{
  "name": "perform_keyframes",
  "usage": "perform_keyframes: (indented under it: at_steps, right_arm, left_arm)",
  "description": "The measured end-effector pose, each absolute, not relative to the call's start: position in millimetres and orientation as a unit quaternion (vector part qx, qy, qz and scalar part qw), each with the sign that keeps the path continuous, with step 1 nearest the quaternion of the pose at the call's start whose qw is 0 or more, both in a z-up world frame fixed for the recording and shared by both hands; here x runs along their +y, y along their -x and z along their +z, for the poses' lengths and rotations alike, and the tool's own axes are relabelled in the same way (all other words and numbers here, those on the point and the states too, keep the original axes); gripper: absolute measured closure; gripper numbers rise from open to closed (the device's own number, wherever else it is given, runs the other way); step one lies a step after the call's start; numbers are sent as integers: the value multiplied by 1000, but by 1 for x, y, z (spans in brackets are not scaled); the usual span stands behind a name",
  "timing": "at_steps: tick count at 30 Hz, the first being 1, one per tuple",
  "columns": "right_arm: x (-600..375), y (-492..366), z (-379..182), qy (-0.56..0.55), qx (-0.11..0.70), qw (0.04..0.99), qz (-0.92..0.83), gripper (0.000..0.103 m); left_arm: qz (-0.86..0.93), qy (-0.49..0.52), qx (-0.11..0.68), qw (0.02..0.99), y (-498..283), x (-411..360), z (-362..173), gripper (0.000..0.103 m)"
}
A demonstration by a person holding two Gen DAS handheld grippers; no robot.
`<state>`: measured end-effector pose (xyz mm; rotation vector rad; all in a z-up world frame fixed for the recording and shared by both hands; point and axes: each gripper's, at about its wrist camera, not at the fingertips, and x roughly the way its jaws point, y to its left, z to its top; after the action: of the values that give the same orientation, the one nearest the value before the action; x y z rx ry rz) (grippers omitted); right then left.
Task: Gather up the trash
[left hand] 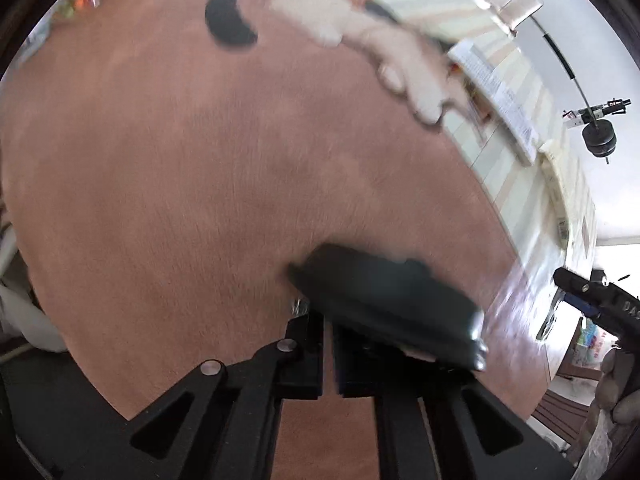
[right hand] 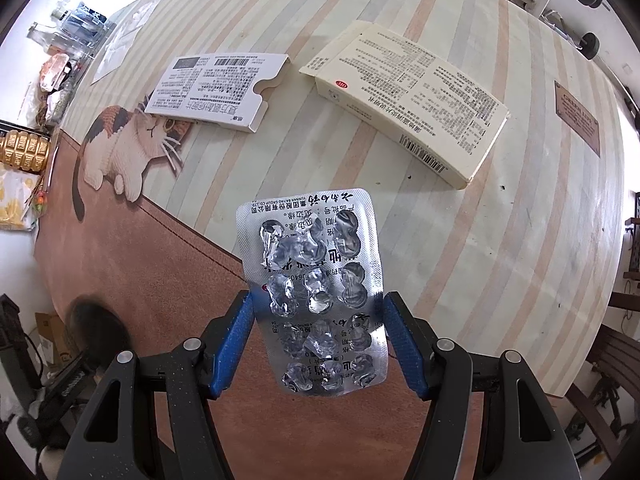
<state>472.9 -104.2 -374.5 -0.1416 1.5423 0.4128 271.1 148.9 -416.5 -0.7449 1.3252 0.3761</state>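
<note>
My right gripper (right hand: 317,297) points down over the table and is shut on an emptied silver blister pack (right hand: 316,248), its blue pads (right hand: 240,340) pressing the pack's two long edges. In the blurred left wrist view my left gripper (left hand: 328,320) hangs over the brown part of the table mat (left hand: 180,180). Its fingers are almost together, and a dark flat object (left hand: 384,300) with a silvery end sits pinched at their tips, tilted across the right finger. The right gripper's finger (left hand: 580,292) and a gloved hand (left hand: 616,384) show at the far right.
Two flattened medicine boxes lie on the striped mat, one white (right hand: 216,88) and one cream (right hand: 408,100). A cat picture (right hand: 132,144) marks the mat's brown border. Bottles (right hand: 76,28) and packets crowd the left edge. A wooden chair (right hand: 612,360) stands at the right.
</note>
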Motion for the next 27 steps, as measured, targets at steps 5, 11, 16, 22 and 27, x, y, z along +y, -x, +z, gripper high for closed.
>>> perform_keyframes:
  at_steps: [5,11,16,22,27]
  right_arm:
    - [-106,-471,-377,61,693,694,184,35]
    - [-102,-468,-378,62,696,690,191,35]
    - [-102,-467,-373,54,694,691,195,35]
    - [-105,-469,-371,48,693,693,194,35]
    - [-104,-468,-370,51,690,694,196,35]
  left_arm:
    - [160,361,583,710,-267,154,-420,97]
    - [149,375,583,706,-261,161,-416,97]
    - [135,355,556,739,-264,152,-386,48]
    - [159,371,536,741,-275,165,-383,48]
    - [185,370,541,732,-286,179,-405,56]
